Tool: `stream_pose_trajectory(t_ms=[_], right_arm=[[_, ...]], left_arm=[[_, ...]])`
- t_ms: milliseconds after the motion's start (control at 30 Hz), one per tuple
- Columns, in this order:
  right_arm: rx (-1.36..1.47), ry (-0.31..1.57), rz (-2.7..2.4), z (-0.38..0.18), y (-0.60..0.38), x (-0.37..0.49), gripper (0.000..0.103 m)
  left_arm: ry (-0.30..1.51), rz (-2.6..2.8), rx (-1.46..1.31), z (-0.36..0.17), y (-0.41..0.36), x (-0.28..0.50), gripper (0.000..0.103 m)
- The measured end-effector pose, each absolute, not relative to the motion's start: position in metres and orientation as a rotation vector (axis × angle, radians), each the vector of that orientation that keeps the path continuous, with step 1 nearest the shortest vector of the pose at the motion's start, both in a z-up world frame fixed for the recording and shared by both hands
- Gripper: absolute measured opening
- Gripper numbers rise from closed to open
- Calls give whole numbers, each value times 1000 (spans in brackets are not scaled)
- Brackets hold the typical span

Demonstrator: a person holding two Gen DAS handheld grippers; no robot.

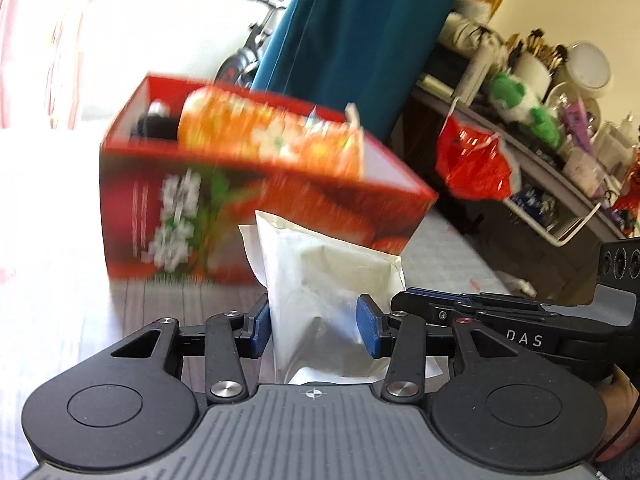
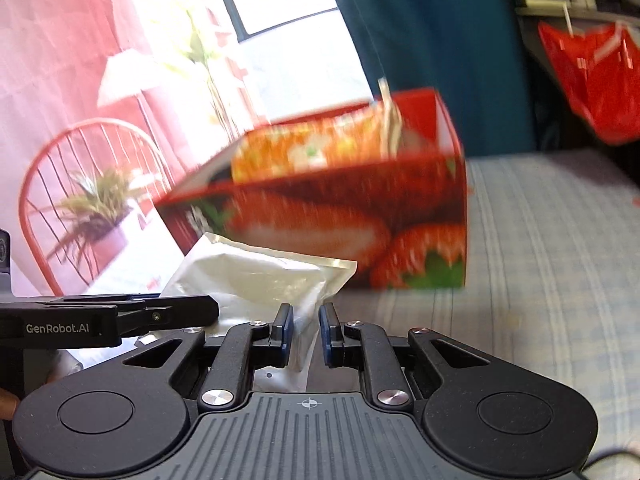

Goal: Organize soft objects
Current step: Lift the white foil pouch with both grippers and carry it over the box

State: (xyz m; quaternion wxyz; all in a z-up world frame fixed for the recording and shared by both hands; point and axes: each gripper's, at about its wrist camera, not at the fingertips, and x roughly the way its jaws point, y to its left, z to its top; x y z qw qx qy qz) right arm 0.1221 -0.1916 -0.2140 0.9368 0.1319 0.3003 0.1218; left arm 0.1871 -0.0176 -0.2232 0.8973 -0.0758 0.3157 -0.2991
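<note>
A white soft packet (image 1: 320,272) is held up between both grippers over the checked cloth. My left gripper (image 1: 316,328) is shut on its lower middle, the blue pads (image 1: 368,328) pressing in from both sides. My right gripper (image 2: 306,334) is shut on a thin corner of the same packet (image 2: 256,276). Just behind stands an open red box (image 1: 132,208) printed with strawberries (image 2: 424,248). An orange flowery packet (image 1: 260,132) lies inside it, beside a dark object (image 1: 156,120). The right gripper's fingers (image 1: 440,304) show in the left wrist view.
A red plastic bag (image 1: 468,160) hangs from a cluttered shelf (image 1: 560,216) on the right, with a green plush toy (image 1: 516,100) on top. A teal curtain (image 1: 352,40) hangs behind the box. A red chair (image 2: 80,184) and a potted plant (image 2: 100,208) stand at the left.
</note>
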Motion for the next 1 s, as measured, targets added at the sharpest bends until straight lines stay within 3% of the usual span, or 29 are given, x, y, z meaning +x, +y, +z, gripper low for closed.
stream_pose_trajectory(t_ms=[633,1000], right_arm=[[176,442,271,-113,-217,204,14],[207,581,252,-148,-227,293,14]], left_arm=[[507,-663,-108,-122,-28,251,47],[662,-586,-118,-150,-37,317,47]])
